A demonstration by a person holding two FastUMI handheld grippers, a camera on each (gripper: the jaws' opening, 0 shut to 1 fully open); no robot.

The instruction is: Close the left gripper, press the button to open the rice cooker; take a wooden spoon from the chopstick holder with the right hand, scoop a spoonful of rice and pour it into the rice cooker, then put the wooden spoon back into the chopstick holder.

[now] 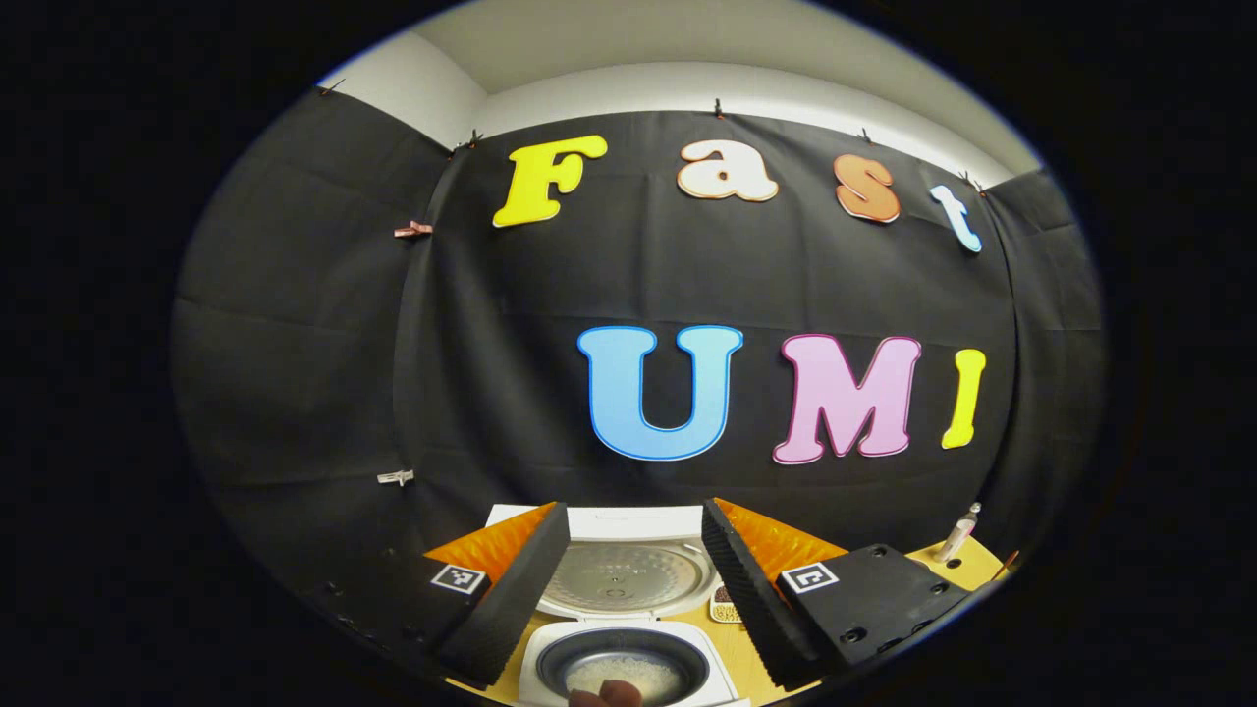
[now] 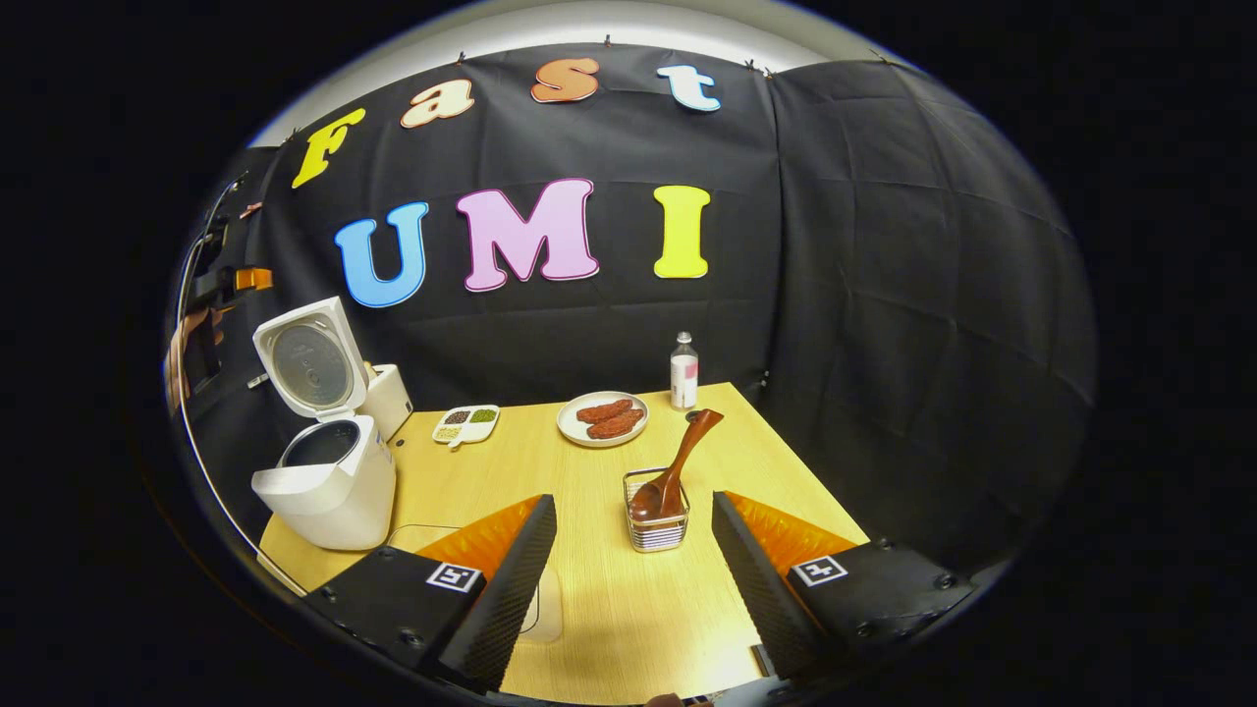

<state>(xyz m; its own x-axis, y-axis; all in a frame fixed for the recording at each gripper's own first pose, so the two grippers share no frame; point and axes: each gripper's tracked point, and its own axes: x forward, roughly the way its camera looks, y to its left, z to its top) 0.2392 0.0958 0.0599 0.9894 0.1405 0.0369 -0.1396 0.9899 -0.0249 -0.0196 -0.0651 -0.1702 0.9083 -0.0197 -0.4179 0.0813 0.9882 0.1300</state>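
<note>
Spoon [image 2: 678,462] in holder [image 2: 656,525], one each

We see the white rice cooker [image 2: 329,481] standing near the table's left edge in the right gripper view, its lid [image 2: 312,363] swung up and back so the round metal inner plate faces forward. In the left gripper view we look down into its dark inner pot [image 1: 623,663], where a small patch of rice [image 1: 625,676] lies on the bottom. The brown wooden spoon [image 2: 678,466] stands bowl-down in the wire chopstick holder [image 2: 657,525], its handle leaning up to the right.
</note>
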